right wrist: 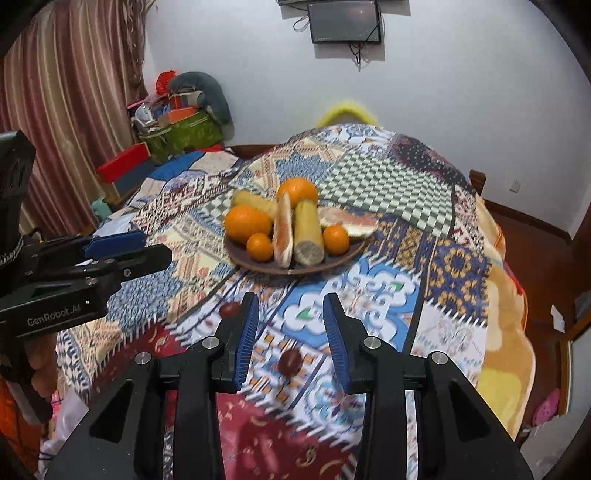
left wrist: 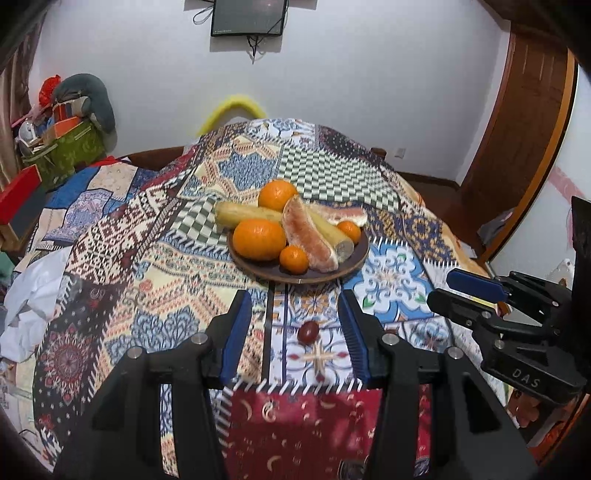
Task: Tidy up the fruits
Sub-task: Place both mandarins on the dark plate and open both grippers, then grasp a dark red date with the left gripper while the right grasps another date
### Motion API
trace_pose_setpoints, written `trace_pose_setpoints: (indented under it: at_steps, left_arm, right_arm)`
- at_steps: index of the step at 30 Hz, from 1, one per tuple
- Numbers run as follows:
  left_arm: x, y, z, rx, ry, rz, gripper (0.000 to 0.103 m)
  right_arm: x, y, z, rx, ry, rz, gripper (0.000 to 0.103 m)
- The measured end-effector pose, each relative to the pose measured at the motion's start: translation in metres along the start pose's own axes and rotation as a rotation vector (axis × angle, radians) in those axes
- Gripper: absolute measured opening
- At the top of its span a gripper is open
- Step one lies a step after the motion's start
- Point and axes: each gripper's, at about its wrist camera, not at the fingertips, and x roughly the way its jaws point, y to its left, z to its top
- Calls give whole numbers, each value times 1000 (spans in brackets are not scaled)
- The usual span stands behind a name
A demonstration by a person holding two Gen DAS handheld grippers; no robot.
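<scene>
A brown plate (left wrist: 347, 271) on the patchwork cloth holds oranges (left wrist: 258, 239), corn cobs (left wrist: 243, 214) and pomelo slices (left wrist: 306, 236); it also shows in the right wrist view (right wrist: 255, 264). A small dark red fruit (left wrist: 307, 331) lies on the cloth between the fingers of my open, empty left gripper (left wrist: 295, 314). In the right wrist view another dark red fruit (right wrist: 290, 362) lies between the fingers of my open, empty right gripper (right wrist: 290, 317), and the first red fruit (right wrist: 229, 309) lies left of it. Each gripper shows in the other's view, the right (left wrist: 458, 291) and the left (right wrist: 147, 247).
The patchwork cloth (left wrist: 332, 173) covers a rounded table. Boxes and a green bag (left wrist: 66, 147) are piled at the back left by a curtain (right wrist: 74, 110). A screen (left wrist: 249, 16) hangs on the white wall. A wooden door frame (left wrist: 524, 147) stands at the right.
</scene>
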Motion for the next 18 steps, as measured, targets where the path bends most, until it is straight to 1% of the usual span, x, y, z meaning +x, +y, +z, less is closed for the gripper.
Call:
trace_pose_setpoints:
  at_steps: [3,7,11,18]
  left_arm:
    - [4,1,-12,1,30,3,49]
    - [18,2,-27,-11,93,-16,49]
    - [28,0,-39,-2,127,-20,49]
    - [47,1,-48,-12,174,-34,49]
  right_arm:
    - [6,2,-13,11,34,13,33]
    - [16,3,-28,29,88,28,33]
    - [28,5,-43,24,136,26,33]
    - [48,1,-49,47,178,42,33]
